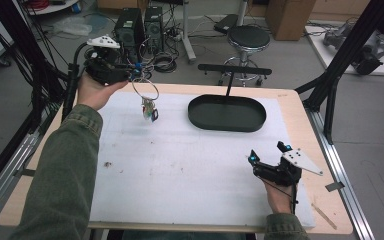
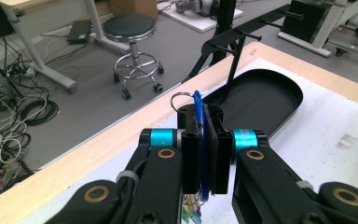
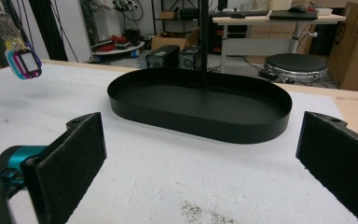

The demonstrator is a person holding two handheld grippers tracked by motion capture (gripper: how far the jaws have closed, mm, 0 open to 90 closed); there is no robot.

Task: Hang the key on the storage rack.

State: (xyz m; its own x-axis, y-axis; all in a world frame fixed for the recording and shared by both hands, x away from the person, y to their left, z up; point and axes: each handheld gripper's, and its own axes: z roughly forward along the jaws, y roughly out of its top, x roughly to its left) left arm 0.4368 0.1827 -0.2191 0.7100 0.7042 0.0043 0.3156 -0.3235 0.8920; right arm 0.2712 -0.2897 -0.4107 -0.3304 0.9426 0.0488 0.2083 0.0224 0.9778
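Note:
A metal key ring with several coloured tags hangs above the white mat at the back left. My left gripper is shut on the key ring by a blue strap, which is pinched between the pads of the left gripper. The tags dangle clear of the mat. My right gripper rests low at the front right, open and holding nothing. In the right gripper view, the right gripper faces the black oval tray.
The black oval tray sits at the back middle of the mat. A thin post rises from it to a cross bar with pegs. A stool, computers and cables stand beyond the table.

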